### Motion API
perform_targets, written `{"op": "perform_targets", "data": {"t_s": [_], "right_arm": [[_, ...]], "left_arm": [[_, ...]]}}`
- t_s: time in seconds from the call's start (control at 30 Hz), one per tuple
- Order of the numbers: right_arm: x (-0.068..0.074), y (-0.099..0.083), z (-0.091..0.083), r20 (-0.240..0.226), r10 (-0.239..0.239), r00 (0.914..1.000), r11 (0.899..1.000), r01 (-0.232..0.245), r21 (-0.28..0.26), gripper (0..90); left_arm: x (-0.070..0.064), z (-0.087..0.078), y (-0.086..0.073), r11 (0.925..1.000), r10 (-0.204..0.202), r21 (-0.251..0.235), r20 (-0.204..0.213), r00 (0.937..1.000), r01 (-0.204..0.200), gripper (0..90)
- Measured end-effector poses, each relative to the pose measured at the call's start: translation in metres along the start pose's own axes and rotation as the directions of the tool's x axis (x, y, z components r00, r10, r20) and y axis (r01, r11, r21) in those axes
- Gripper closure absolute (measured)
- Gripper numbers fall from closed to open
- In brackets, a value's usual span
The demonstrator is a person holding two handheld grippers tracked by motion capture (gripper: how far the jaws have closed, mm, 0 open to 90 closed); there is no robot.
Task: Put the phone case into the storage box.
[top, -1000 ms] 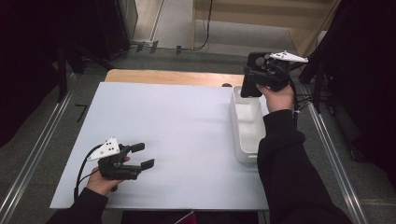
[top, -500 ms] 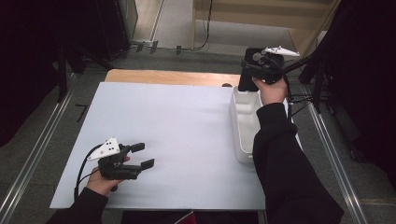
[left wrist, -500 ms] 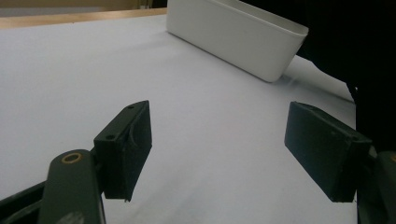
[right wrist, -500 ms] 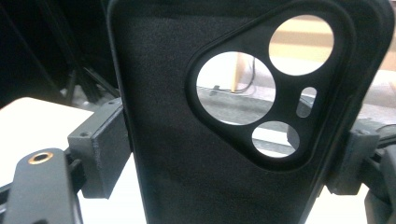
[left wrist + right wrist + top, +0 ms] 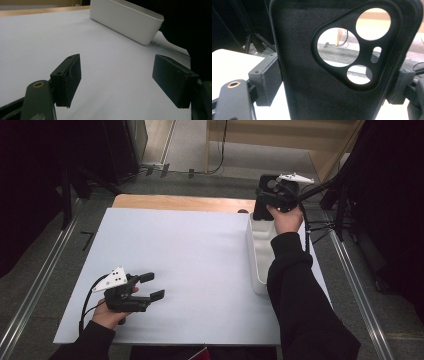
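**Phone Case Held Above the Bin: Slip and Drop Risks**

The right gripper (image 5: 263, 202) holds a black phone case (image 5: 332, 65) near the far right corner of the tabletop (image 5: 200, 265), above the far end of the white bin (image 5: 257, 255). In the right gripper view, both jaws press against the long edges of the case, one on each side. The camera cutouts sit at the upper end, and the case stands roughly upright.

The left gripper (image 5: 150, 287) rests near the front left corner of the tabletop. Its jaws are spread wide apart and carry nothing. The left gripper view shows bare tabletop between them, with the bin (image 5: 125, 18) well apart beyond.

Probable faults from this position:

- The case is likely soft and hollow. Excess squeeze may bow its walls inward, so that it springs out of the jaws.
- The grip acts on narrow edges. A quick turn of the hand may let the case pivot or slide.
- Early release may drop the case onto the bin rim or past the far edge of the tabletop.
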State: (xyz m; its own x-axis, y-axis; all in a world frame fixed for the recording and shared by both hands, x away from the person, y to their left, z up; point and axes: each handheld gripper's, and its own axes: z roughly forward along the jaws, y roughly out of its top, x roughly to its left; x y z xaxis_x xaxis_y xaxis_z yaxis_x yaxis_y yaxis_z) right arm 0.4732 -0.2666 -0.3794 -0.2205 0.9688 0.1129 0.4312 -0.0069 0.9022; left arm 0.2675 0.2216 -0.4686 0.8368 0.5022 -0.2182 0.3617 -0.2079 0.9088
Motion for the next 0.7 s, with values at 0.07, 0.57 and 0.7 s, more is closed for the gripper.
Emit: {"op": "perform_targets", "data": {"t_s": [0.07, 0.57, 0.7], "right_arm": [[0.0, -0.003, 0.002, -0.004, 0.006, 1.0, 1.0, -0.006, 0.001, 15.0], [0.0, -0.02, 0.012, 0.002, 0.001, 1.0, 1.0, -0.002, 0.012, 14.9], [-0.001, -0.024, 0.014, 0.005, 0.008, 1.0, 1.0, -0.008, 0.019, 14.9]], "left_arm": [[0.0, 0.0, 0.0, 1.0, -0.004, -0.004, 0.0, 1.0, 0.004, 22.9], [0.001, 0.001, 0.0, 1.0, -0.003, -0.004, 0.001, 1.0, 0.003, 22.9], [0.001, 0.001, 0.0, 1.0, -0.004, -0.006, 0.0, 1.0, 0.004, 22.9]]}}
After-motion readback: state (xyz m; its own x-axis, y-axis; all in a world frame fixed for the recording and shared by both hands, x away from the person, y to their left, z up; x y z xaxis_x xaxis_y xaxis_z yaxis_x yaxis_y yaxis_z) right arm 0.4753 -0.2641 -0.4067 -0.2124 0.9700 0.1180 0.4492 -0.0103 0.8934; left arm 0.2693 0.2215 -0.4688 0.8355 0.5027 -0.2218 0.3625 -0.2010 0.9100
